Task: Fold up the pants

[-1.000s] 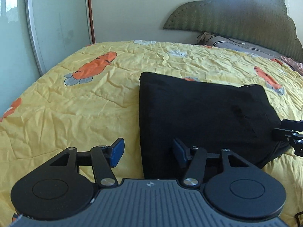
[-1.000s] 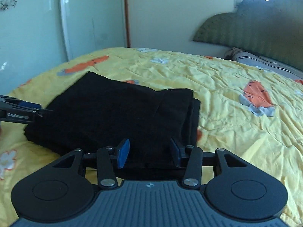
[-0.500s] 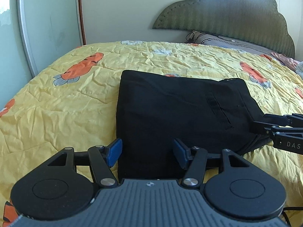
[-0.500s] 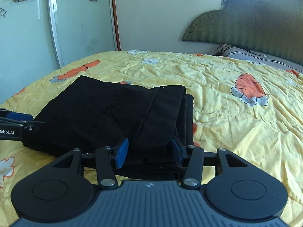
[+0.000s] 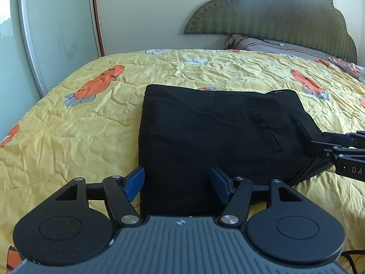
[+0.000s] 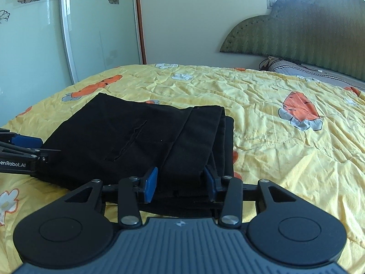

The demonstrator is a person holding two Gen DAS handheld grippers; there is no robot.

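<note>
Black pants lie folded into a thick rectangle on the yellow bed. My left gripper is open and empty at the near left corner of the pants, its blue pads just above the cloth. My right gripper is open and empty at the near right end, over the stacked folded edges of the pants. The right gripper's fingers show at the right edge of the left wrist view. The left gripper's fingers show at the left edge of the right wrist view.
The yellow quilt with carrot prints covers the bed all round the pants. A green headboard and pillows are at the far end. Glass wardrobe doors stand along the left side.
Both grippers have drawn back and risen a little from the pants; the views tilted up. The folded pants lie still and both grippers stay open.
</note>
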